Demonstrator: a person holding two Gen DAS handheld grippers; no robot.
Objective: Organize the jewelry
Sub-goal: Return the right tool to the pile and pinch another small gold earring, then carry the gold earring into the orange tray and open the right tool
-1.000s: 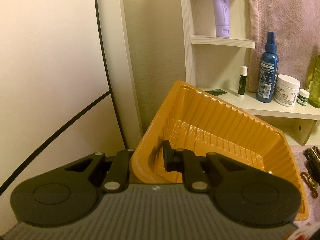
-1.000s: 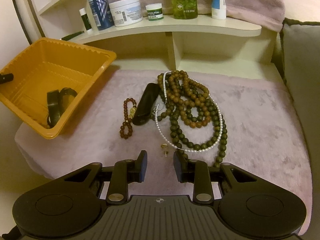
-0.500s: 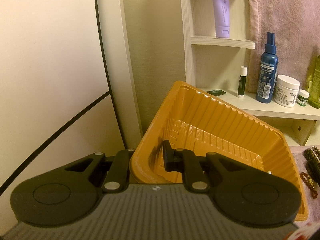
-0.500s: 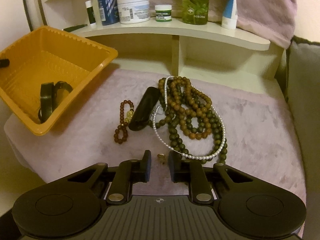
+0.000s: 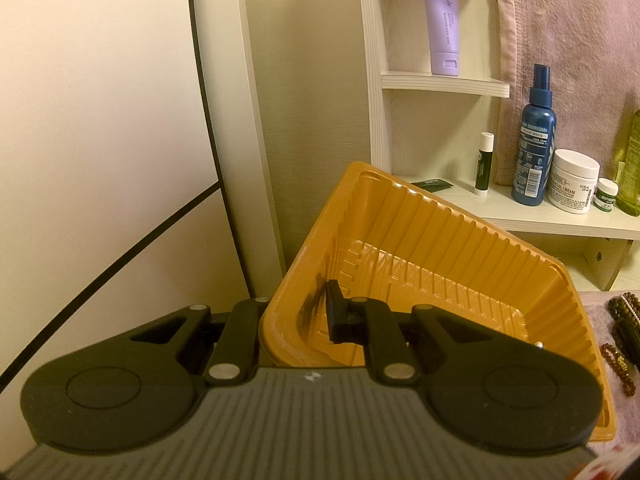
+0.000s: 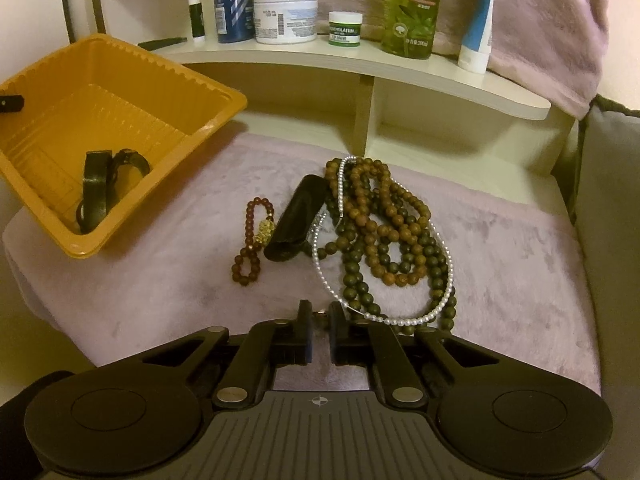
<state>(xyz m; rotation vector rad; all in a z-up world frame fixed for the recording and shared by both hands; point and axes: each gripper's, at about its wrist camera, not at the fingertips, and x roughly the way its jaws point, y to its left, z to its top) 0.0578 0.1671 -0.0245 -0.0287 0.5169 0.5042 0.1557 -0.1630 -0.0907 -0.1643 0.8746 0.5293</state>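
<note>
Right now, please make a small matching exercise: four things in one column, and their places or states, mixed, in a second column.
Things:
1. orange tray
2. earring
3. black bands
4. pearl strand

Places or states:
A. between the right gripper's closing jaws
B. lying inside the tray
C. tilted, rim held by the left gripper
D. on the pink cloth, looped around the wooden beads

Pairs: 1-C, 2-A, 3-B, 4-D

A home dressing corner. Beyond the fingertips, white shelving (image 6: 360, 64) carries toiletries: a spray bottle (image 5: 534, 148), cream jar (image 6: 286, 16), olive-oil bottle (image 6: 412, 4) and lip balm (image 5: 483, 162); a pink towel (image 5: 568, 52) hangs behind, above a plush mat (image 6: 180, 280).
</note>
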